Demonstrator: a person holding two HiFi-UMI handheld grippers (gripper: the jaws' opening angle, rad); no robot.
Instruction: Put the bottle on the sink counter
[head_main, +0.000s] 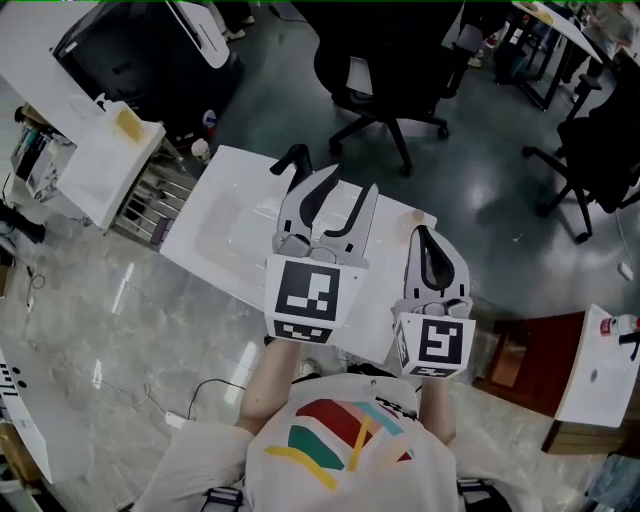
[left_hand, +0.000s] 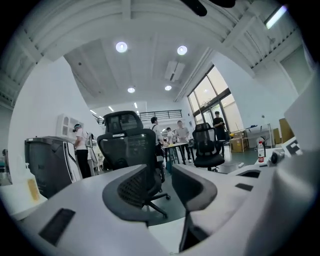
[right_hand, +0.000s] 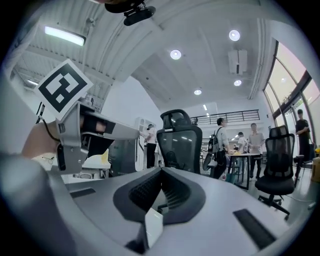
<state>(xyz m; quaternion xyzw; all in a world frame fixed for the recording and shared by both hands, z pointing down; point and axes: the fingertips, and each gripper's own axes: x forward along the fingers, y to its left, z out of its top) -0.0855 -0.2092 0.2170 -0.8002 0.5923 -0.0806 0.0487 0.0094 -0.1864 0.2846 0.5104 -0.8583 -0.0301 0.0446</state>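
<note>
My left gripper (left_hand: 162, 170) has jaws half open, my right gripper (right_hand: 161, 171) has jaws shut, both empty; the far bottle (left_hand: 260, 150) looks light, maybe slippery, best held round its middle.

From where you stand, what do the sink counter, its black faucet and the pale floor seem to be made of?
The sink counter looks like white ceramic or moulded resin: smooth, glossy, with soft reflections. The faucet is probably coated metal with a matte black finish that shows no shine. The pale floor looks like polished stone or tile: veined, and it mirrors light streaks.
</note>
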